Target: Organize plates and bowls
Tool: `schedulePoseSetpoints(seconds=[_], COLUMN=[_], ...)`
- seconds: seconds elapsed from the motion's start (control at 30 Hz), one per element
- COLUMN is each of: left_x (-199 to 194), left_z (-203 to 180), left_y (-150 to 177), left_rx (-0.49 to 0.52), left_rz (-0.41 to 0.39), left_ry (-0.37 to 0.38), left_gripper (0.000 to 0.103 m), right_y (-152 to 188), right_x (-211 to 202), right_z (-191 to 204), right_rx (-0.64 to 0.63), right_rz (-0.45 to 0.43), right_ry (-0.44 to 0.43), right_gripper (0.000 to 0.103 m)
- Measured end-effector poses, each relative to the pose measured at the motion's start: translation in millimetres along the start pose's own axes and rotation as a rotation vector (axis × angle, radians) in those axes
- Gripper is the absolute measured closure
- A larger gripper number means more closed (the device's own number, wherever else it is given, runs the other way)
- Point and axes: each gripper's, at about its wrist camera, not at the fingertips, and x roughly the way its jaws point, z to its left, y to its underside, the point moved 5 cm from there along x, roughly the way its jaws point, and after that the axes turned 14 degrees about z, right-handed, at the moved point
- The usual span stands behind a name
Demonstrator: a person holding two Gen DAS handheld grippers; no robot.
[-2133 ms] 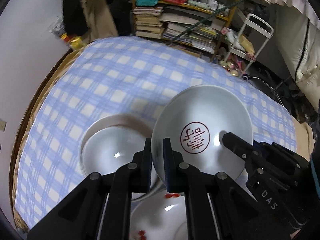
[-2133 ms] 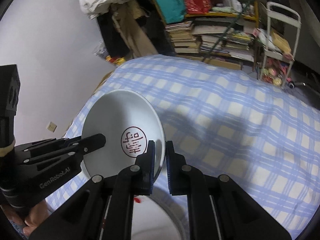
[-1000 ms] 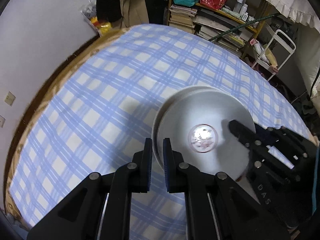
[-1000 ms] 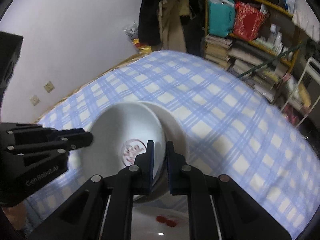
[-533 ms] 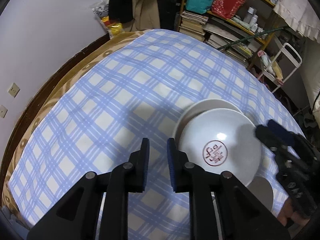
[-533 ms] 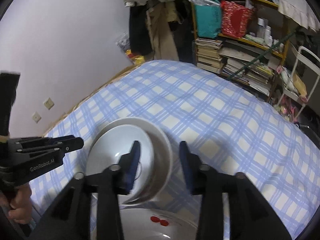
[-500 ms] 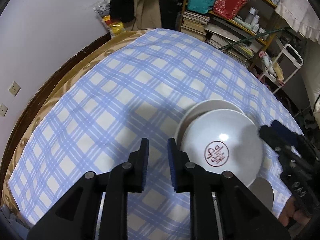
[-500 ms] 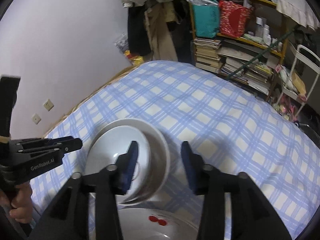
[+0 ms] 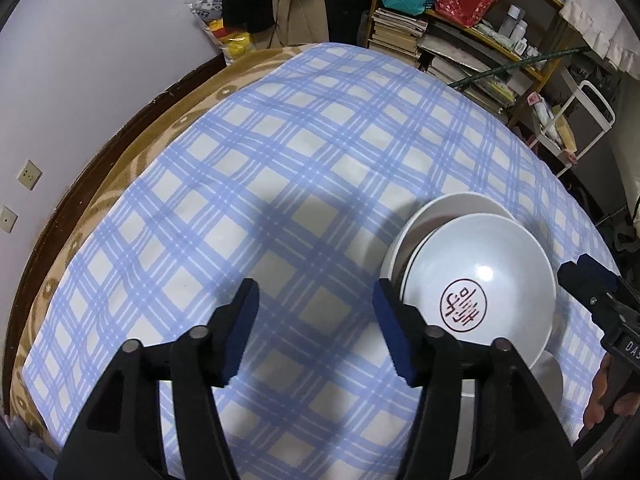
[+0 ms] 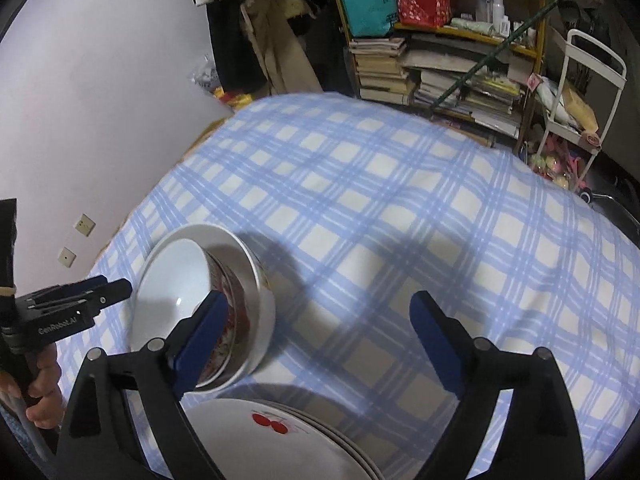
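A blue-and-white checked cloth (image 9: 280, 184) covers the bed, spreading far ahead of both pairs of jaws, and it alone lies in the gap of each pair. The stack of plates (image 10: 280, 444), its top plate marked with red dots, lies at the near edge of the right wrist view, under the gap of the right jaws. Ahead of it the stamped bowl (image 9: 478, 288), white with a round red seal inside, sits nested and slightly tilted in the outer bowl (image 9: 448, 208); in the left wrist view the pair lies just outside the right-hand jaw, and in the right wrist view it lies just outside and partly behind the left-hand jaw. The left gripper (image 9: 316, 320) has its jaws opening, released, with nothing between them but cloth. The right gripper (image 10: 320, 332) likewise has its jaws opening wide, released, holding nothing. A person's hand (image 10: 44, 392) grips the left tool's handle at the left edge of the right wrist view.
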Motion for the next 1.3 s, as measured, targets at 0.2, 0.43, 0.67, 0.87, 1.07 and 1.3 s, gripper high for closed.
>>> schedulePoseSetpoints(seconds=[0.2, 0.43, 0.67, 0.87, 1.07, 1.3], left_x=[3, -2, -1, 3, 4, 6], left_z=[-4, -4, -7, -10, -10, -11], left_y=[0, 0, 0, 1, 1, -1], left_rx=[0.027, 0.032, 0.052, 0.06, 0.061, 0.076], left_rz=[-0.003, -0.01, -0.002, 0.009, 0.008, 0.007], left_ry=[-0.024, 0.012, 0.0, 0.002, -0.002, -0.016], left_gripper=[0.044, 0.043, 0.043, 0.043, 0.042, 0.041], right_y=[5, 7, 9, 11, 12, 12], right_x=[13, 18, 25, 28, 34, 37], right_z=[-4, -5, -3, -2, -3, -5], right_rx=[0.012, 0.021, 0.019, 0.013, 0.017, 0.046], right_rz=[0.047, 0.065, 0.095, 0.11, 0.128, 0.147], right_ry=[0.007, 0.002, 0.008, 0.017, 0.021, 0.018], right_gripper=[0.007, 0.007, 0.006, 0.006, 0.006, 0.003])
